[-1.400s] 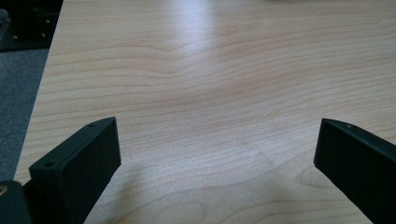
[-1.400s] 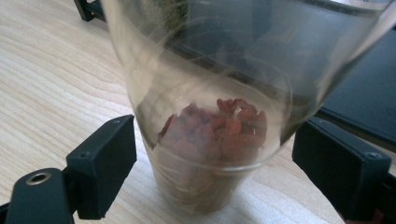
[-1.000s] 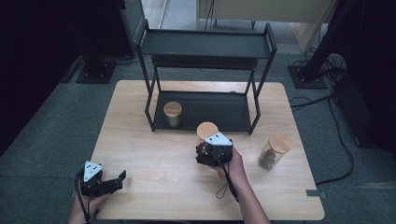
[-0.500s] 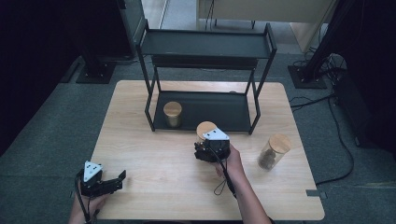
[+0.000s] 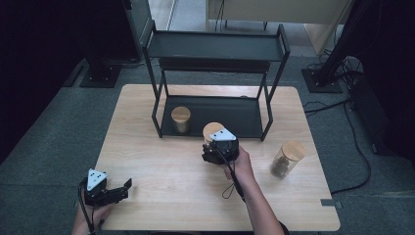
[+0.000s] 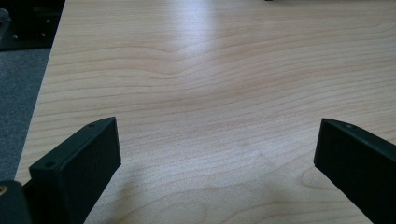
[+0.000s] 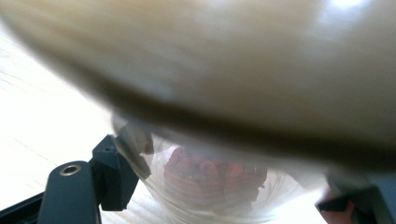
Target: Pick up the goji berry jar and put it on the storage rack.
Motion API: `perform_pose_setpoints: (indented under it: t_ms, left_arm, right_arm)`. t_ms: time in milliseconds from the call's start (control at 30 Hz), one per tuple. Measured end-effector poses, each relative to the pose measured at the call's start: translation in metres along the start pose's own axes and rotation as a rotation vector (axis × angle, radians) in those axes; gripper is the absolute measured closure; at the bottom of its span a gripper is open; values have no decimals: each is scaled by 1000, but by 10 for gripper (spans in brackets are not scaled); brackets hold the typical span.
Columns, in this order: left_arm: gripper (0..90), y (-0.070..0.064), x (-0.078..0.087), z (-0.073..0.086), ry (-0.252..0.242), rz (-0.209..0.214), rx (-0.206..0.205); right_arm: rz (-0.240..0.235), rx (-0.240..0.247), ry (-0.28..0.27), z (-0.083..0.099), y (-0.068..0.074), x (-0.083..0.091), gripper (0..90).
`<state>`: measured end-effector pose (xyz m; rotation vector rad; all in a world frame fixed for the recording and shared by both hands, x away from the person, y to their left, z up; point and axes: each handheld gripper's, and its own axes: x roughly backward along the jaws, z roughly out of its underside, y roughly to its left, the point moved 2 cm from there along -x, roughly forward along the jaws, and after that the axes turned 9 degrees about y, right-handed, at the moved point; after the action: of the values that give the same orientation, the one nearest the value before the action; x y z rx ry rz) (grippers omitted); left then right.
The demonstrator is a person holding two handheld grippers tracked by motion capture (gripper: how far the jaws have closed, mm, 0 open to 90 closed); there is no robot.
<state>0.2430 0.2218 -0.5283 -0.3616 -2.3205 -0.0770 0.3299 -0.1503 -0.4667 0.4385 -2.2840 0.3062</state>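
Right gripper (image 5: 215, 151): fingers pinch a jar (image 5: 213, 132), one finger (image 7: 112, 175) pressed to the glass on each side.
Jar: between the right fingers, just in front of the rack (image 5: 215, 113); wooden lid above the fingers, reddish contents (image 7: 212, 175) seen through the glass between them.
Left gripper (image 5: 117, 192): fingers spread wide, nothing between them; one finger (image 6: 81, 163) at each edge of the left gripper view, bare desk (image 6: 210, 93) ahead.
Second jar (image 5: 180, 119): on the rack's lower shelf, beyond the right fingers and to their left.
Third jar (image 5: 287, 159): on the desk, to the right of the right fingers, well apart from them.
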Motion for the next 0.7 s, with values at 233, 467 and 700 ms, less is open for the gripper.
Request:
perform_pose_setpoints:
  t_ms: [233,467,700]
  left_arm:
    - [8,0,0,0,0,3,1]
    - [8,0,-1,0,5,6,-4]
    - [8,0,0,0,4,3,-3]
  right_arm:
    - [10,-30,11,-6,-6,-7,248]
    - [15,-31,12,-16,-10,-10,248]
    - [6,-33,9,-28,-12,-13,248]
